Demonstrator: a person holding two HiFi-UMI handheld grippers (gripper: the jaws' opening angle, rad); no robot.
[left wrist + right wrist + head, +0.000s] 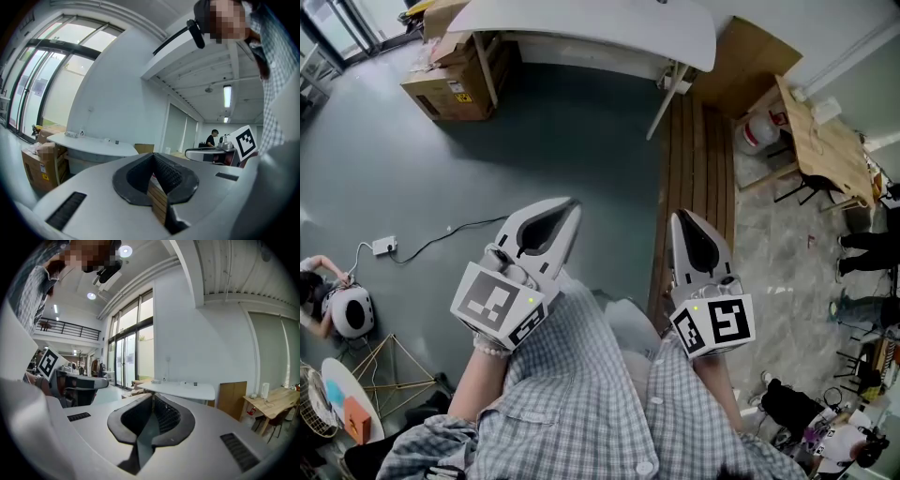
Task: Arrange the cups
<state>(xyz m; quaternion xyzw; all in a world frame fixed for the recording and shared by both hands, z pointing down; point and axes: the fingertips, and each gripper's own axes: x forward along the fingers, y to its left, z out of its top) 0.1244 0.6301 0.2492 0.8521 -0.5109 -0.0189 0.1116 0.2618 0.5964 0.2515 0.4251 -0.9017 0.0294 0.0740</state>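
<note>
Left gripper point(566, 206) and right gripper point(680, 220) side by side, pointing forward — jaws together, empty.

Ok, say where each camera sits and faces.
Head view: on the person's head, looking down at the grey floor; left gripper, right gripper and checked sleeves show.
Left gripper view: on that gripper, facing the white table over shut jaws.
Right gripper view: on its gripper, same table, jaws shut.
All three show the white table.

Cardboard box point(455, 82) left — beside table point(609, 30)
</note>
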